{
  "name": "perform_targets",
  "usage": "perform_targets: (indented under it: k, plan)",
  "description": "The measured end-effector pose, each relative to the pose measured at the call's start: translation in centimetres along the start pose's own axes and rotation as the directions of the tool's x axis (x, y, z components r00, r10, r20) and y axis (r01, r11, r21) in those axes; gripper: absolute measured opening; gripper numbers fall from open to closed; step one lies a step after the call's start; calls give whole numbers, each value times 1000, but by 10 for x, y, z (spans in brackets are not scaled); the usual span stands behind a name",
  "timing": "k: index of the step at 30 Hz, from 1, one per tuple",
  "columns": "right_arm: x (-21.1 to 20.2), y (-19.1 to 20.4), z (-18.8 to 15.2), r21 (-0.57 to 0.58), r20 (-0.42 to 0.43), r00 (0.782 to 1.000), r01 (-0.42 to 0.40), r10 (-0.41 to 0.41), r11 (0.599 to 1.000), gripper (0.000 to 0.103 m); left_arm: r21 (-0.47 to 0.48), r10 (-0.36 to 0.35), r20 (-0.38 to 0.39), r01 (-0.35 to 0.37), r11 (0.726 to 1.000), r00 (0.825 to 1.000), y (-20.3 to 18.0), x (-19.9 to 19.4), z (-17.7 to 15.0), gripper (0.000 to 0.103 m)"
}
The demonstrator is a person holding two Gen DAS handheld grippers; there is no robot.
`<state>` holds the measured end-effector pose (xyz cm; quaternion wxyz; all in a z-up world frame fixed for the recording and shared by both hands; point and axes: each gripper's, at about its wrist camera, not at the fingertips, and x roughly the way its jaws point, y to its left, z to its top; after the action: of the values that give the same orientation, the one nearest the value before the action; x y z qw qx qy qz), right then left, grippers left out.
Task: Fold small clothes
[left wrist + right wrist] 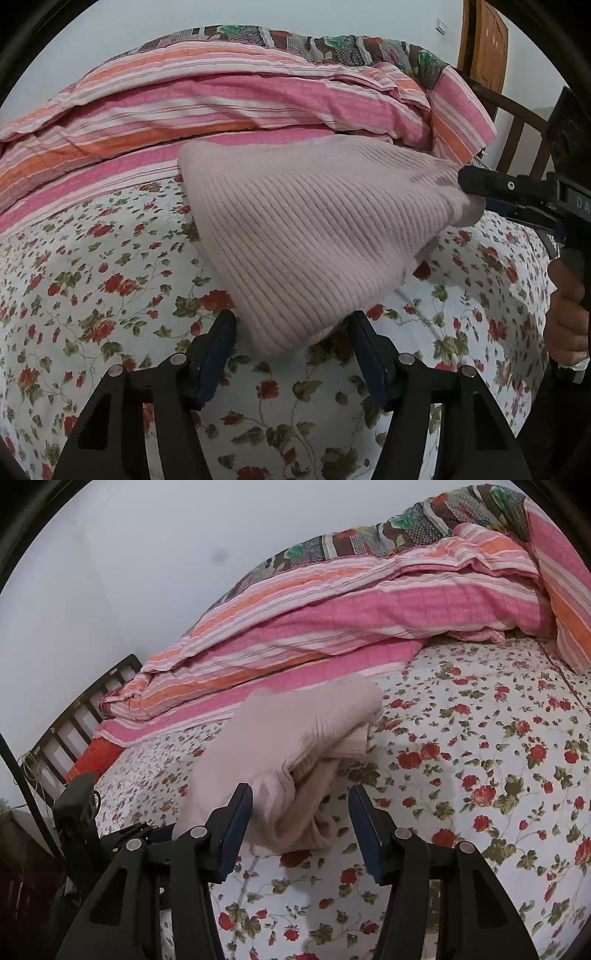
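Observation:
A pale pink ribbed garment (306,236) lies folded on the floral bed sheet (110,280). In the left wrist view its near corner sits between the fingertips of my left gripper (291,321), whose jaws stand apart without pressing on it. My right gripper (476,195) comes in from the right at the garment's far right corner. The right wrist view shows the garment (288,738) as a thick bundle with folded layers showing at its open end. That end lies between the spread fingers of the right gripper (300,792). The left pad is against the cloth and the right pad is apart from it.
A pink and orange striped quilt (221,99) is heaped along the back of the bed, with a dark floral blanket (332,44) behind it. A wooden bed rail (66,731) and a wooden door (487,44) stand at the edges. A person's hand (565,317) holds the right gripper's handle.

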<state>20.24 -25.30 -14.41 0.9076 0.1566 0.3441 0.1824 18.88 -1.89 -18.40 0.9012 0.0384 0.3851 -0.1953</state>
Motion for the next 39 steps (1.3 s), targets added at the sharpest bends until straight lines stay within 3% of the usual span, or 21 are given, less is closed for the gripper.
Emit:
perform_targets:
  k: [25, 28, 30, 39]
  plan:
    - [6, 4, -3, -21, -10, 1000, 4, -4, 1000, 53, -6, 19, 14, -19, 1000, 1000, 1, -2, 1, 58]
    - [7, 5, -3, -21, -11, 1000, 4, -5, 1000, 52, -5, 9, 11, -9, 1000, 1000, 2, -2, 1, 54]
    - [7, 5, -3, -22, -12, 1000, 4, -4, 1000, 51, -5, -4, 6, 4, 1000, 1000, 2, -2, 1, 46]
    - [11, 7, -5, -24, -19, 1000, 6, -6, 1000, 47, -18, -13, 9, 13, 1000, 1000, 4, -3, 0, 40]
